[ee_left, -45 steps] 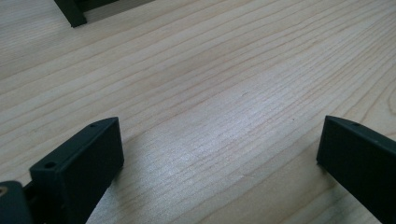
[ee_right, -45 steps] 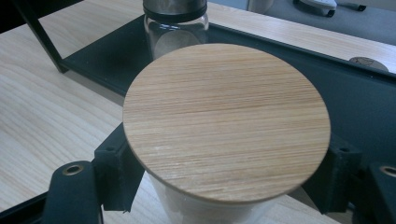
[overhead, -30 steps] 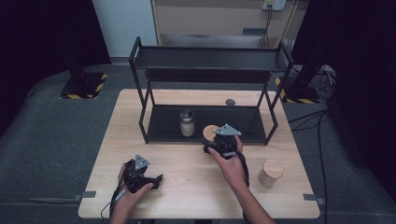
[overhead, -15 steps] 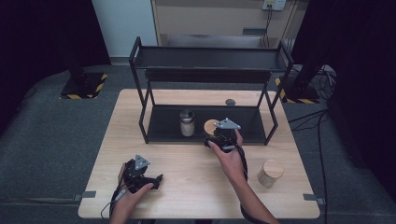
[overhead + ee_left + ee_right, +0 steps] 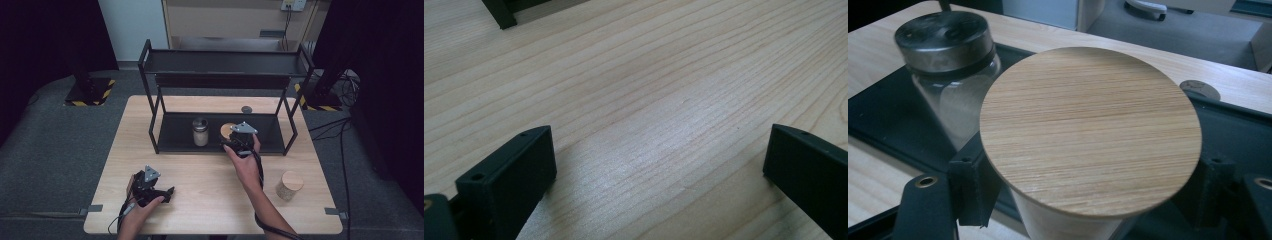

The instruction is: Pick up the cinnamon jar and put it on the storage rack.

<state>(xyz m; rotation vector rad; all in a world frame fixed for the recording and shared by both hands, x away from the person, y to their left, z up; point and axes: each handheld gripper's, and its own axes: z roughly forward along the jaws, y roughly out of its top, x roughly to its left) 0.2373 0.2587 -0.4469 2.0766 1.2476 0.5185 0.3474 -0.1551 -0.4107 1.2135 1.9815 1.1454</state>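
A jar with a round wooden lid (image 5: 1088,125) is between the jaws of my right gripper (image 5: 1093,197), which is shut on its body just below the lid. In the high view that jar (image 5: 227,130) and my right gripper (image 5: 232,141) are over the front of the black rack's lower shelf (image 5: 175,134). Whether the jar rests on the shelf I cannot tell. A glass jar with a metal lid (image 5: 200,131) (image 5: 945,55) stands on the shelf just to its left. My left gripper (image 5: 168,193) (image 5: 659,170) lies open on the table near the front left, holding nothing.
The black two-tier rack (image 5: 220,62) spans the back half of the wooden table (image 5: 200,175). A second wooden-lidded jar (image 5: 290,185) stands on the table at the front right. A small dark disc (image 5: 246,109) (image 5: 1199,90) lies behind the rack.
My right gripper has moved a little away from the person with the wooden-lidded jar, in over the lower shelf. The left gripper has stayed where it was.
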